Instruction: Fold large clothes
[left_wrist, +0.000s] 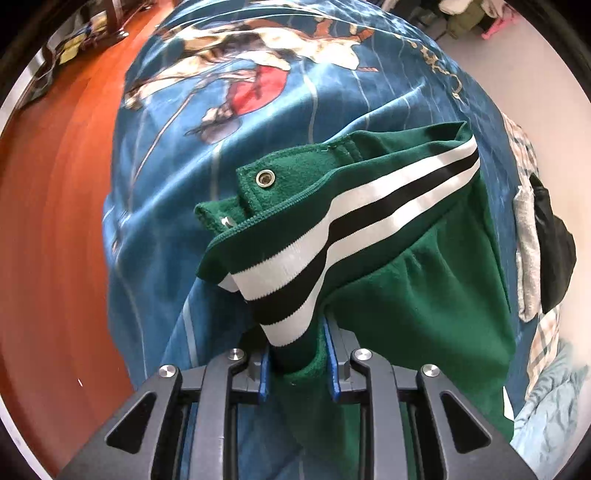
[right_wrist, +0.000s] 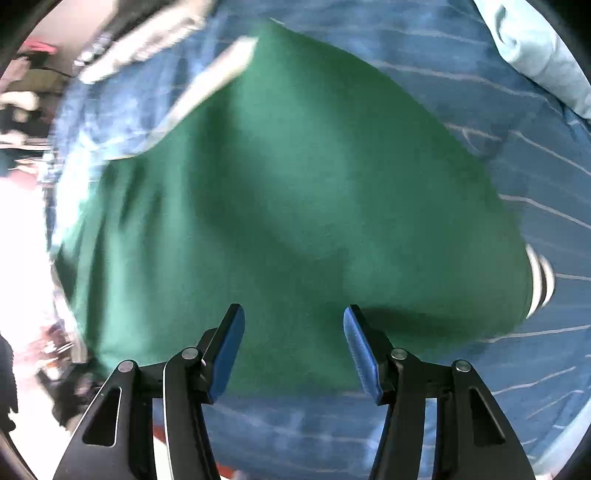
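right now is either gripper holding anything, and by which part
The left gripper is shut on the green jacket, pinching a bunch of fabric just below its striped ribbed band. The right gripper is open above the jacket, holding nothing.

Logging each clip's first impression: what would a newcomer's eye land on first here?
The dark green fleece jacket with its white-and-black striped ribbed band, bunched and pinched in the left tongs at bottom centre. Under it spreads the blue printed blanket. In the right wrist view, the right tongs stand open over the green cloth.
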